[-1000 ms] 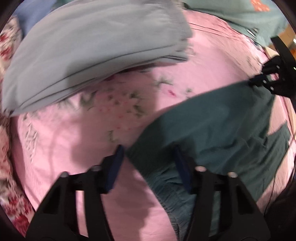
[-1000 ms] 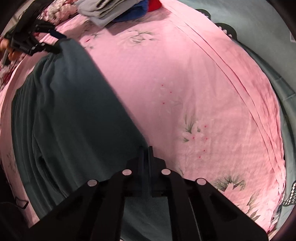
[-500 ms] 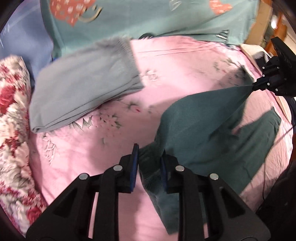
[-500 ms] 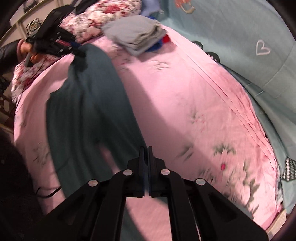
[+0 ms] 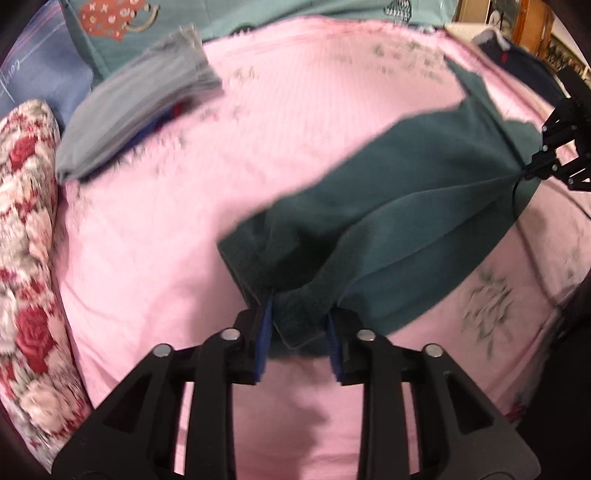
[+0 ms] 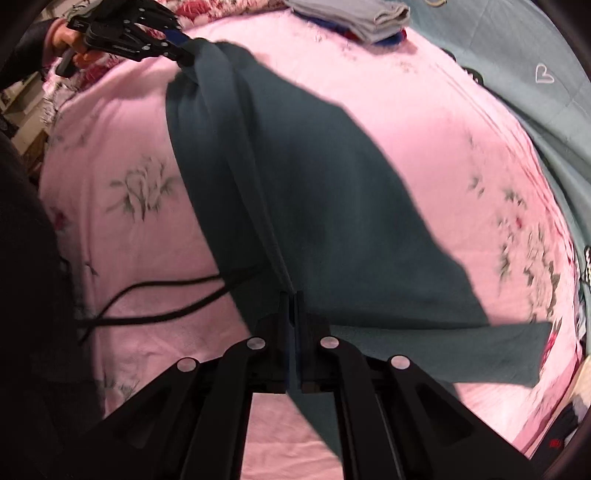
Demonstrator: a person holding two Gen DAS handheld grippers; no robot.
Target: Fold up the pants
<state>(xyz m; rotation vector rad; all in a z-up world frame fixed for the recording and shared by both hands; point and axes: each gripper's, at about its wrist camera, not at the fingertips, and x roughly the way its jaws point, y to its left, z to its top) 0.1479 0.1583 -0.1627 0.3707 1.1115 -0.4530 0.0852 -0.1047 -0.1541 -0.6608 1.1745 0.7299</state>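
Observation:
The dark green pants (image 5: 424, 192) hang stretched in the air between my two grippers above the pink bed sheet (image 5: 155, 236). My left gripper (image 5: 300, 317) is shut on the bunched waistband end. My right gripper (image 6: 294, 306) is shut on the other end of the pants (image 6: 314, 177). The right gripper shows at the right edge of the left wrist view (image 5: 532, 170). The left gripper shows at the upper left of the right wrist view (image 6: 177, 48), held by a hand. One pant leg (image 6: 480, 350) trails onto the sheet.
A stack of folded grey clothes (image 5: 136, 103) lies at the far side of the bed, also in the right wrist view (image 6: 354, 14). A floral quilt (image 5: 26, 258) lies on the left. A teal blanket (image 6: 535, 66) borders the sheet. A black cable (image 6: 162, 299) lies on the sheet.
My left gripper closed on the waistband. Both grippers lifted the pants off the sheet and pulled them taut between them.

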